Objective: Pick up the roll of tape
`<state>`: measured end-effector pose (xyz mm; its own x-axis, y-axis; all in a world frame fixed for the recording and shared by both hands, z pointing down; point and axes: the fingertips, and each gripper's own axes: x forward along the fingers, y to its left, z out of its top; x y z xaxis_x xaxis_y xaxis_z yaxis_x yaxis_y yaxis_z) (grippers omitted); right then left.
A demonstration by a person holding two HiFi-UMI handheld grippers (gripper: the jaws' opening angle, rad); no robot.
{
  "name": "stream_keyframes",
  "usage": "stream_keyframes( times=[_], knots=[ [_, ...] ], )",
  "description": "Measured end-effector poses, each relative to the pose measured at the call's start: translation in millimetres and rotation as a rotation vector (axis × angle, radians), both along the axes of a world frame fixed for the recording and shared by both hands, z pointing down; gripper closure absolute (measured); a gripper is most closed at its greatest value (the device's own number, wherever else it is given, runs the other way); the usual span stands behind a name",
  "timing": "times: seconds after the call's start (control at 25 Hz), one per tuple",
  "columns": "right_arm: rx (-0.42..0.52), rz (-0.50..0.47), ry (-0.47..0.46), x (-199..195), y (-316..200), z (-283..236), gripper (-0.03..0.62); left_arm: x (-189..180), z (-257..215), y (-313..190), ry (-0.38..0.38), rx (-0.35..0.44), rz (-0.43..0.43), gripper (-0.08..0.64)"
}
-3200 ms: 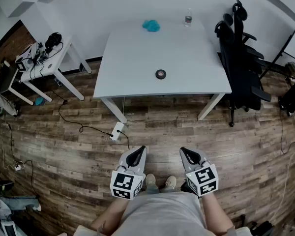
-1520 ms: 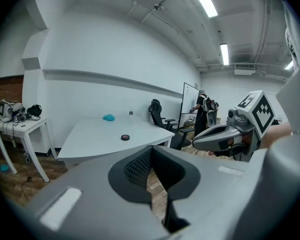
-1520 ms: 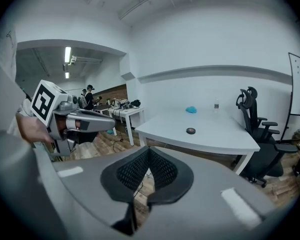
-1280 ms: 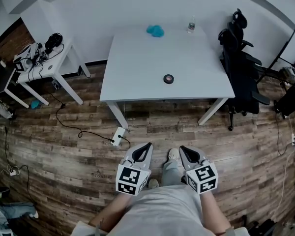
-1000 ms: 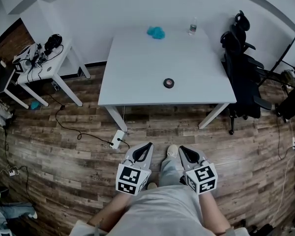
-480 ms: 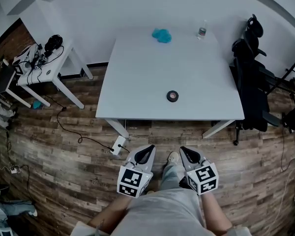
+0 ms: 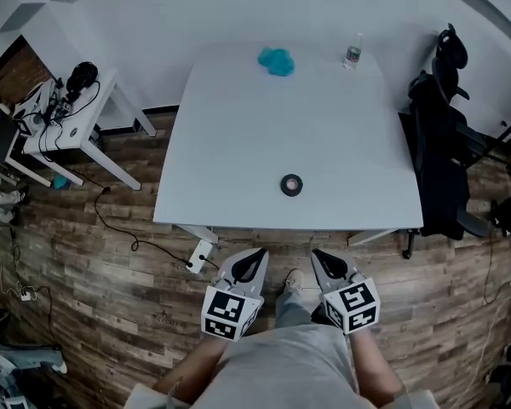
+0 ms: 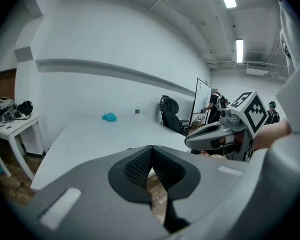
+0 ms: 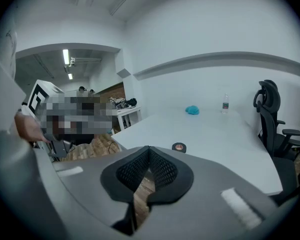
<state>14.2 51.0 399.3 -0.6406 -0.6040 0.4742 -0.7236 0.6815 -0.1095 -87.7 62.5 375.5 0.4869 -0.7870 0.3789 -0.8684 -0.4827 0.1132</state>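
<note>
The roll of black tape (image 7: 291, 185) lies flat on the white table (image 7: 238, 143), near its front edge. Both grippers are held over the wooden floor just short of that edge, well apart from the tape. My left gripper (image 7: 257, 255) is shut with nothing in it, and its own view shows the pads meeting (image 8: 151, 153). My right gripper (image 7: 317, 256) is also shut and empty (image 9: 148, 154). In the right gripper view the tape (image 9: 179, 147) sits just beyond the jaw tips and slightly right. The left gripper view does not show the tape.
A cyan cloth (image 7: 277, 60) and a water bottle (image 7: 353, 52) stand at the table's far edge. A black office chair (image 7: 443, 143) is at its right. A small side table (image 7: 68, 126) with cables stands left. A power strip (image 7: 198, 255) lies on the floor.
The person has walked toward the table, so it and the tape now appear larger and closer to both grippers. Both grippers stay shut, side by side.
</note>
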Motion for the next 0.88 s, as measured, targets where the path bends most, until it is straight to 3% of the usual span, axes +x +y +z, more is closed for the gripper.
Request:
stream_keyframes(
  times=[0.48, 0.88],
  knots=[
    [0.012, -0.069, 0.011, 27.2, -93.1, -6.5, 0.586, 26.3, -8.0, -93.4, -0.002, 0.013, -0.054, 0.541],
    [-0.004, -0.121, 0.002, 37.8, -124.5, -5.8, 0.586, 44.4, -17.2, -121.4, -0.018, 0.02, -0.078, 0.541]
  ],
)
